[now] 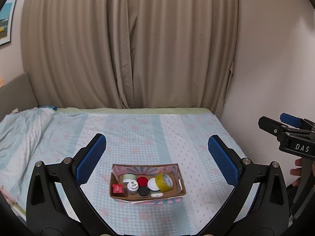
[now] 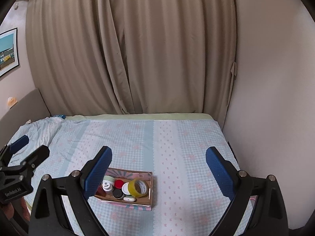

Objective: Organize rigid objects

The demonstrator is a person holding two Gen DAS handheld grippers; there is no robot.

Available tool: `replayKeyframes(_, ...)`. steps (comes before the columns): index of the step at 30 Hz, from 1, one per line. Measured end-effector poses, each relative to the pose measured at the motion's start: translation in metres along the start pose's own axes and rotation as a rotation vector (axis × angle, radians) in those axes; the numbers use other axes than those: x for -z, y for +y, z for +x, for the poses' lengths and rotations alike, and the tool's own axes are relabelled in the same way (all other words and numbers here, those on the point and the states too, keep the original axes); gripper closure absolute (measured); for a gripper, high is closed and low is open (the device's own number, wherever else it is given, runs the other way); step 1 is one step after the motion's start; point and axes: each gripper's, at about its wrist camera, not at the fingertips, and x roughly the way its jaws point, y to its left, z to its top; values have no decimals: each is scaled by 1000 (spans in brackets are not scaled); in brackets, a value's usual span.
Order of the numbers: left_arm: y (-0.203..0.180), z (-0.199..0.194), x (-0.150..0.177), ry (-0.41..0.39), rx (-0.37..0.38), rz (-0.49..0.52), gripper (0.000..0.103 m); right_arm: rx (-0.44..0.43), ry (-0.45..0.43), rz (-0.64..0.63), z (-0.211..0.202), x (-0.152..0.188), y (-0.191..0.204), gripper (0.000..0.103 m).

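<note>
While I look along both tools at once, I see the left gripper (image 1: 157,160) spread wide with nothing between its blue pads, held above the bed (image 1: 177,129) and aimed down at the cardboard box (image 1: 182,193). My right gripper (image 2: 159,170) is spread just as wide and also carries nothing; in the left wrist view it shows at the right edge, with fingers of the hand (image 1: 296,171) that holds it just below. The box sits on the checked sheet toward the near edge of the bed, about midway between its left and right sides, well apart from the far edge under the beige curtain (image 1: 130,45). Inside the box I count a yellow tape roll (image 1: 164,182) leaning at the right end, a white lid (image 1: 152,183) just beside it, a red lid (image 1: 142,181), a black lid (image 1: 143,191), a pale green jar (image 1: 129,177), a small jar with a barcode label (image 1: 132,186), a red carton (image 1: 117,188) in the near left corner, and a small white case (image 1: 157,195) against the near wall. They are packed close, most touching a neighbour. A crumpled quilt (image 1: 25,125) lies at the far left corner of the bed, and a framed picture (image 2: 7,51) hangs on the left wall.
</note>
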Motion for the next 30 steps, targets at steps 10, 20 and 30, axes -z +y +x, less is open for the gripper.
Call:
replayKeyframes(10,-1,3,1,-11,-2,2,0,7,-8,3,1,-2,-1,8)
replayKeyframes(20,1,4,4,-10,-1,-5,0,8,-6,2,1,-2,0,8)
replayKeyframes(30,2,3,3,-12,-6,-6,0,6,-7,2,2,-2,-1,8)
